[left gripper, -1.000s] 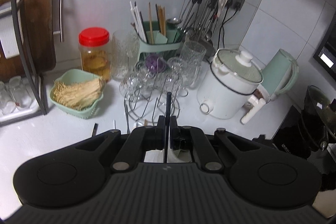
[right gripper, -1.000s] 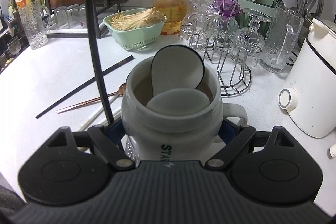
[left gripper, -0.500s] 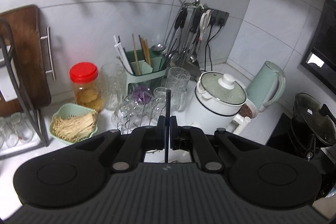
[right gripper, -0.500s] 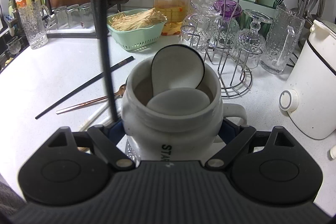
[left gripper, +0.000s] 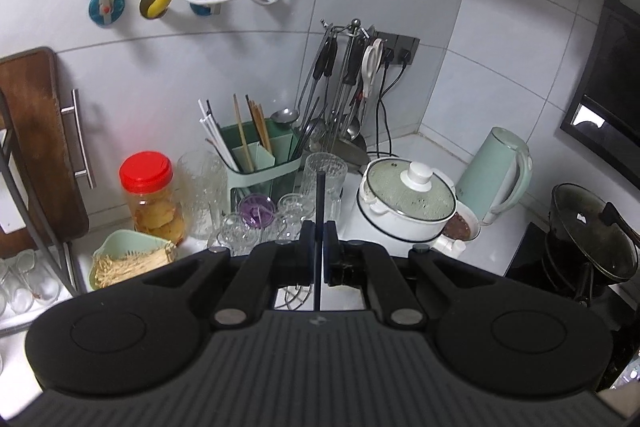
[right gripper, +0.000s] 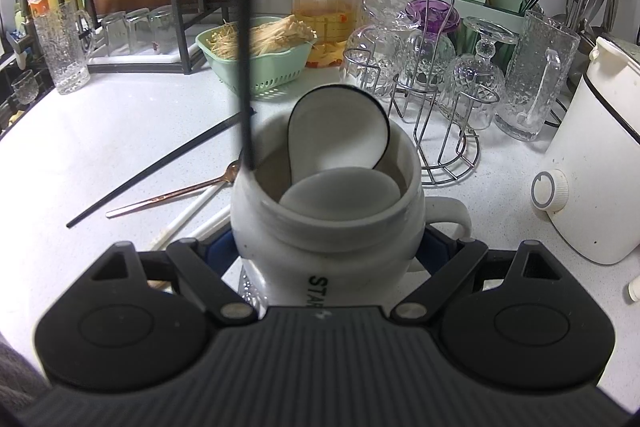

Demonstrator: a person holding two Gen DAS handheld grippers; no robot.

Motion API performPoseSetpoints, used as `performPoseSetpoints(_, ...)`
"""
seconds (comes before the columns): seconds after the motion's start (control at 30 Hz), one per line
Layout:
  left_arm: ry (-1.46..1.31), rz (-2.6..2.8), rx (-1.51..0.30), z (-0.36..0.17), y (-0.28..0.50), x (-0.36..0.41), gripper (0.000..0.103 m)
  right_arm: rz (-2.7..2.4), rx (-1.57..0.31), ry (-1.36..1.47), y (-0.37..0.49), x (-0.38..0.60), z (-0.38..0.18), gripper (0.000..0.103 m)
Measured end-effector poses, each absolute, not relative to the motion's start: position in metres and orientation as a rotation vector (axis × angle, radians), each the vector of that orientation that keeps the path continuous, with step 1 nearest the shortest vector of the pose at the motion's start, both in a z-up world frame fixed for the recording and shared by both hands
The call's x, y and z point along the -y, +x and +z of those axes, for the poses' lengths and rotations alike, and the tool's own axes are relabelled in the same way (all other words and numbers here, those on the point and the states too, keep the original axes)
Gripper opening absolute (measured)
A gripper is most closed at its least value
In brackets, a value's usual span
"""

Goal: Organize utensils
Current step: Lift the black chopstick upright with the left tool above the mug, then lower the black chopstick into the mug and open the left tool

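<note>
Raised since earlier, L gripper (left gripper: pixel 320 239) pinches thin black chopstick (right gripper: pixel 245 39), tip now at rim of white ceramic mug (right gripper: pixel 326 227), clamped by R gripper (right gripper: pixel 328 247).

Glossy white ceramic mug (right gripper: pixel 328 227), matt black chopstick (right gripper: pixel 245 39), copper-toned metal spoon (right gripper: pixel 176 193), cut-glass tumblers (right gripper: pixel 472 83), speckled white countertop (right gripper: pixel 100 131)

Left gripper (left gripper: pixel 319 247) fingers pinched together, angled downward; right gripper (right gripper: pixel 332 247) fingers spread, likewise.
</note>
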State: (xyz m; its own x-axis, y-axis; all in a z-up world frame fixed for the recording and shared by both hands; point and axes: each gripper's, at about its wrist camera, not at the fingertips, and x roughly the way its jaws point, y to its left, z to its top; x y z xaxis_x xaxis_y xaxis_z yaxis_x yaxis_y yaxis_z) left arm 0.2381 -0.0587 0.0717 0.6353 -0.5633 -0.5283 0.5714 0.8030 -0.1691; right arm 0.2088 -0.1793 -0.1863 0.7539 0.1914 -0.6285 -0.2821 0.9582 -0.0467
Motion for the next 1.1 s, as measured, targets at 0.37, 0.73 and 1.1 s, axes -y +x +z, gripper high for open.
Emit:
performPoseSetpoints(0.37,0.073,-0.681,-0.737,0.037,0.252,0.078,0.004,0.259,-0.667,-0.141,0.209,0.179,-0.187,0.092)
performPoseSetpoints(0.73,0.141,-0.747,-0.919,0.013,0.275,0.105,0.004,0.257,-0.660,-0.140,0.208,0.179,-0.188,0.092)
performPoseSetpoints(1.1,0.153,-0.786,-1.083,-0.017,0.298,0.121,0.005,0.253,-0.658,-0.142,0.208,0.178,-0.188,0.092)
